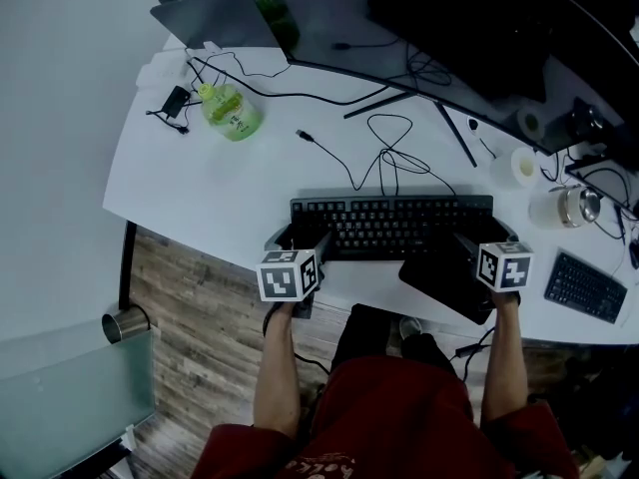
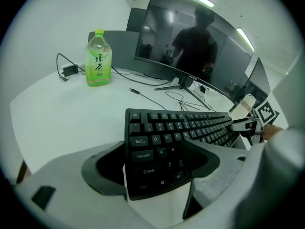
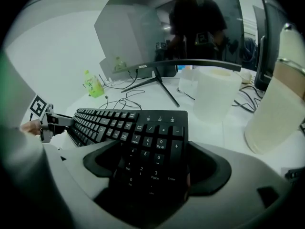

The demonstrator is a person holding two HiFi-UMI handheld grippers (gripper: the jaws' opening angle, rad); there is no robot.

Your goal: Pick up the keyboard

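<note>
My left claw (image 2: 153, 170) and my right claw (image 3: 153, 171) are each clamped on one end of the keyboard (image 1: 391, 226).

The keyboard lies crosswise at the desk's (image 1: 215, 183) front edge, with my left jaws over the Shift and Caps Lock end and my right jaws over the number pad. The jaws cover its near corners. No view shows its underside, so I cannot tell if it is clear of the desk. A dark pad (image 1: 447, 285) is partly hidden beneath the right end. Loose cable (image 1: 391, 156) loops just behind the keyboard, under the curved monitor (image 1: 449, 28). Bare desk lies open to the left, as far as the green tea bottle (image 1: 231, 112). The right side is crowded with white rolls (image 3: 217, 93) and a second keyboard (image 1: 586, 287).
</note>
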